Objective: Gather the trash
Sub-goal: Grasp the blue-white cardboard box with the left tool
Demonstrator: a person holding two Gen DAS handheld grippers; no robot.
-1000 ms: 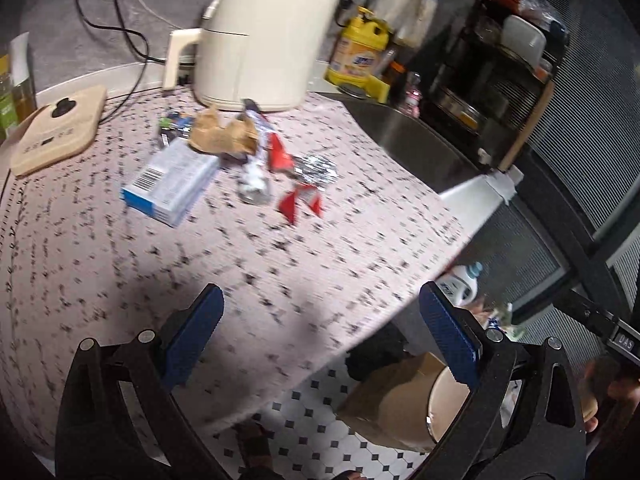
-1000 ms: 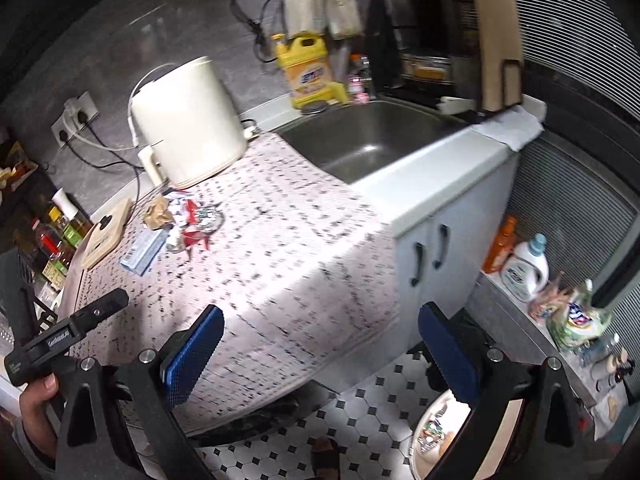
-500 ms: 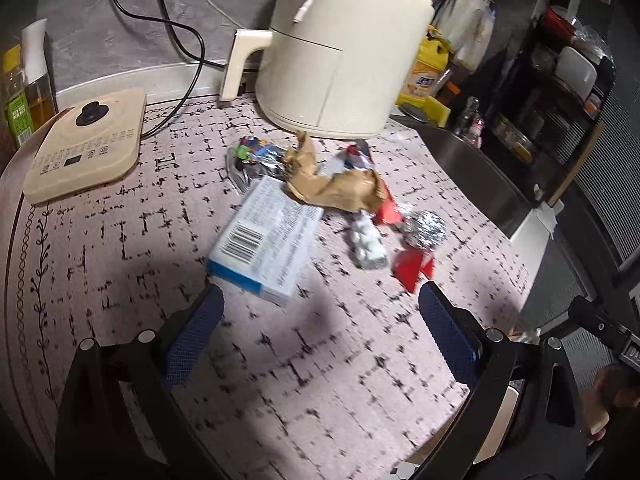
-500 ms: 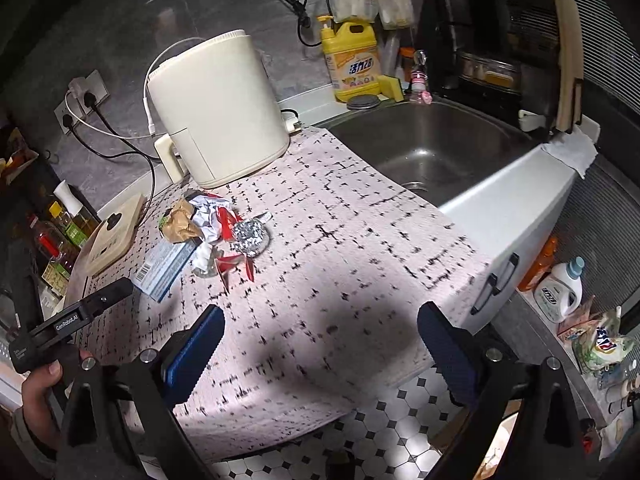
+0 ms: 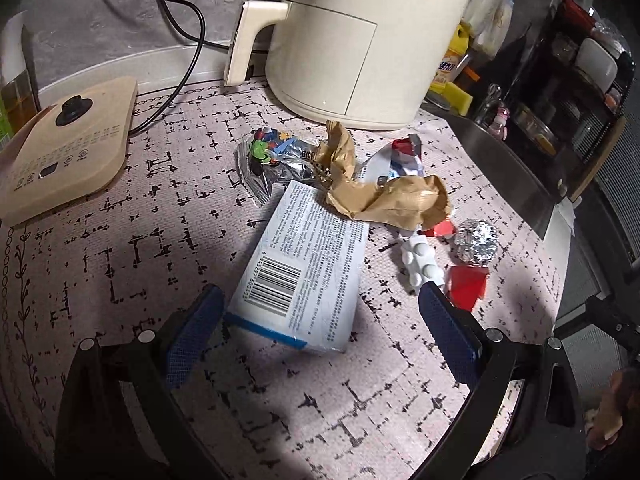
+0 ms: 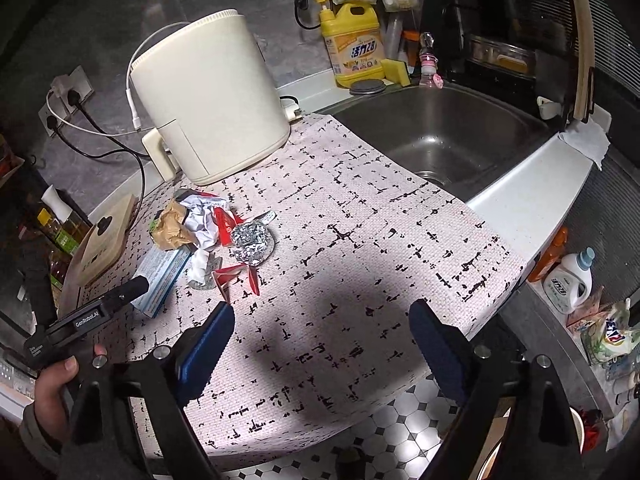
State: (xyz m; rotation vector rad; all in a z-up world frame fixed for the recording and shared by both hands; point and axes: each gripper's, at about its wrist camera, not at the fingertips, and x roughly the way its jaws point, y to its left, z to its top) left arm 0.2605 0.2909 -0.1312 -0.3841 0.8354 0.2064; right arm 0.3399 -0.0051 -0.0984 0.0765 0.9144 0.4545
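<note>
Left wrist view: left gripper [image 5: 320, 322] low over the desk [image 5: 120, 280], jaws wide, holding nothing. The near end of the blue-white box [image 5: 308, 256] lies between the pads; left pad right beside its barcode corner, contact unclear. Only this view shows the box's print, the white blister pack [image 5: 420, 266] and the colourful foil wrapper [image 5: 268, 156]. Brown paper [image 5: 384, 196] overlaps the box's far end; foil ball [image 5: 476, 240] and red scrap [image 5: 466, 286] just right of it, all in front of the air fryer [image 5: 360, 40].

Right wrist view: right gripper [image 6: 320, 344] jaws wide, empty, well back from the pile near the desk edge. Only here: sink [image 6: 440, 132], detergent bottle [image 6: 356, 46], tiled floor, and the left gripper [image 6: 92, 316] in hand with its tip at the box [image 6: 160, 276].

Versus 0.5 s ago: left gripper closer, box now partly inside the jaws; right gripper slightly nearer.
</note>
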